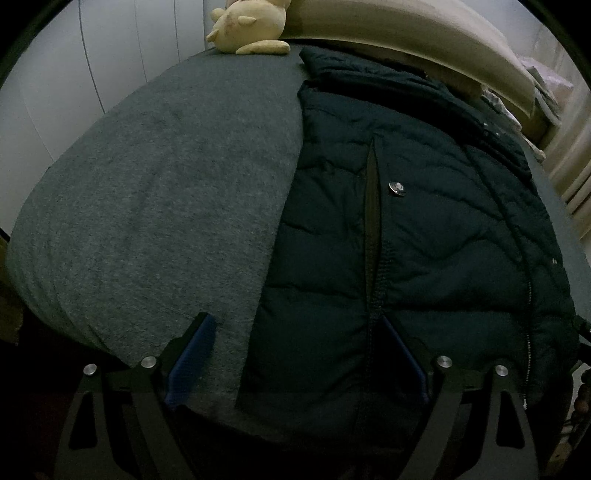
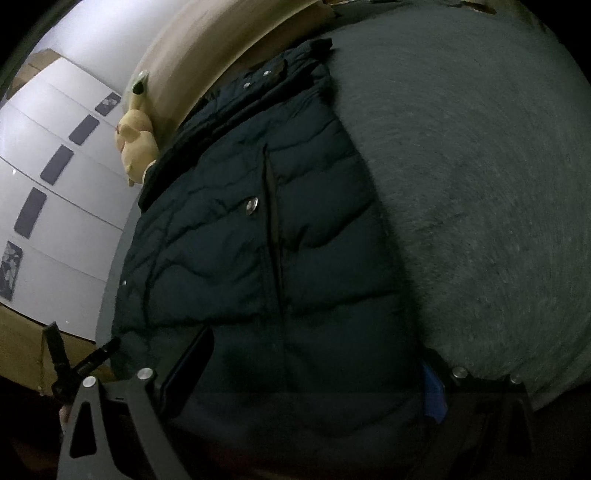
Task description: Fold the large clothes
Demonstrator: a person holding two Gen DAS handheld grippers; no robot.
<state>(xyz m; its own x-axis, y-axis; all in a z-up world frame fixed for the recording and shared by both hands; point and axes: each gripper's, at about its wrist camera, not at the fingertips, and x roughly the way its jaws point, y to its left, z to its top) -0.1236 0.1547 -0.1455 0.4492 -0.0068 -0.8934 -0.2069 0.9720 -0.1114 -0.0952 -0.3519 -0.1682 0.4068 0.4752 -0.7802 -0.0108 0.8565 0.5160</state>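
Observation:
A dark quilted puffer jacket (image 1: 406, 229) lies flat on a grey bed (image 1: 166, 192), hem toward me, collar at the far end. It has a silver snap (image 1: 397, 187) beside a long slit. My left gripper (image 1: 295, 328) is open over the jacket's left hem edge, one blue-padded finger (image 1: 195, 347) above the sheet, the other (image 1: 402, 354) above the jacket. In the right wrist view the jacket (image 2: 258, 240) fills the middle, and my right gripper (image 2: 314, 354) is open and straddles its hem; its fingers (image 2: 188, 369) are close to the fabric.
A yellow plush toy (image 1: 251, 26) sits at the bed's far left corner, also visible in the right wrist view (image 2: 136, 144). A beige headboard (image 1: 424, 33) runs along the far end. White wardrobe doors (image 2: 55, 184) stand to the left. Bare grey sheet (image 2: 480, 184) lies right of the jacket.

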